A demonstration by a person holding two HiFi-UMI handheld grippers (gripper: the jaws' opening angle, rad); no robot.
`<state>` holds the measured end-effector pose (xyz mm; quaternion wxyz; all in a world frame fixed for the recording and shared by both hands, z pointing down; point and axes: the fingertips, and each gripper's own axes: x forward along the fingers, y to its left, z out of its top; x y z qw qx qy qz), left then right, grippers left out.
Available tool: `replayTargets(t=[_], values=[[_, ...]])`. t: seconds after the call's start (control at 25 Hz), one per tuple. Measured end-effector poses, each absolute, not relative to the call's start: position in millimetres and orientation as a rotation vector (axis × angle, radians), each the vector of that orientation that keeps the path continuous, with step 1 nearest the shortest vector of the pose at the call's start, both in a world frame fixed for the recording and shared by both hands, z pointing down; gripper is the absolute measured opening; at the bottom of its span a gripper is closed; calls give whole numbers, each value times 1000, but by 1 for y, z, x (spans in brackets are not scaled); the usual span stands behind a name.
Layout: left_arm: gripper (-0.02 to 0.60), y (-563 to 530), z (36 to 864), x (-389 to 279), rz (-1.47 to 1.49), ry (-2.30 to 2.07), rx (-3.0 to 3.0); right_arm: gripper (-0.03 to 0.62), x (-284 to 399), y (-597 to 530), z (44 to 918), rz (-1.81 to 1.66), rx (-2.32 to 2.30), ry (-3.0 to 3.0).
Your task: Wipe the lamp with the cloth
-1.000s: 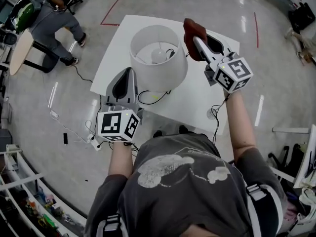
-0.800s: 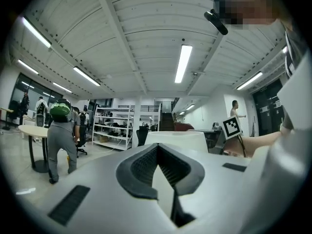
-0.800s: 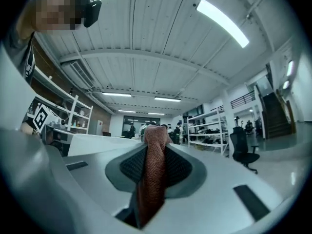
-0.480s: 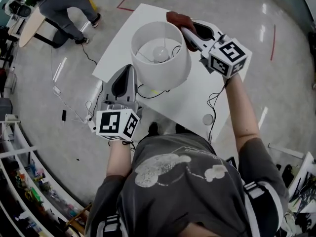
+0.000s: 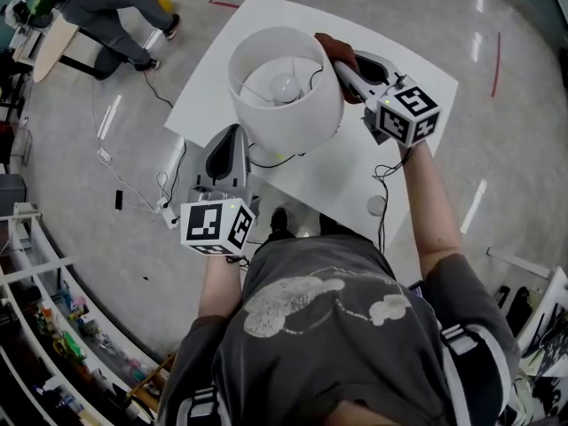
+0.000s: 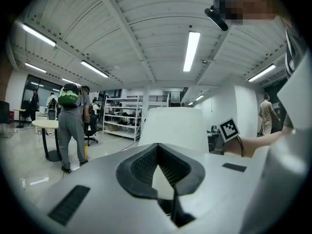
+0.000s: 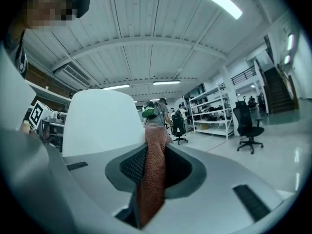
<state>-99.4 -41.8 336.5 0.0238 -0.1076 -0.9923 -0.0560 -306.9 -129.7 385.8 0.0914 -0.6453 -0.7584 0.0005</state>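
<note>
A lamp with a white drum shade (image 5: 293, 118) and a bare bulb (image 5: 286, 84) stands on the white table (image 5: 417, 82). My right gripper (image 5: 343, 64) is shut on a reddish-brown cloth (image 5: 334, 48), which presses against the shade's far right rim. In the right gripper view the cloth (image 7: 153, 169) hangs between the jaws, with the shade (image 7: 100, 123) just to the left. My left gripper (image 5: 232, 138) is shut and holds nothing. It hovers at the lamp's near left side, with the shade (image 6: 173, 126) straight ahead of it.
A black cable (image 5: 266, 174) loops on the table under the shade. A power strip (image 5: 169, 213) and cords lie on the floor to the left. A person (image 5: 106, 3) stands by a round table at the far left. Shelving (image 5: 53, 344) runs along the lower left.
My right gripper has brought the cloth in leftward from beside the shade to its rim. The left gripper has stayed by the lamp's near left side.
</note>
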Motion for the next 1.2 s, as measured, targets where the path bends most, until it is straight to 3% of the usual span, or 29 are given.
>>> replayTargets(t=[0.4, 0.88, 1.2], values=[[8, -39, 356, -91, -223, -3067, -198, 86, -291, -165, 425, 3, -1693, -2338], [8, -22, 304, -95, -215, -3216, 56, 86, -255, -181, 300, 98, -1718, -2642], [8, -23, 303, -94, -224, -3210, 266, 86, -221, -171, 306, 16, -1681, -2691]])
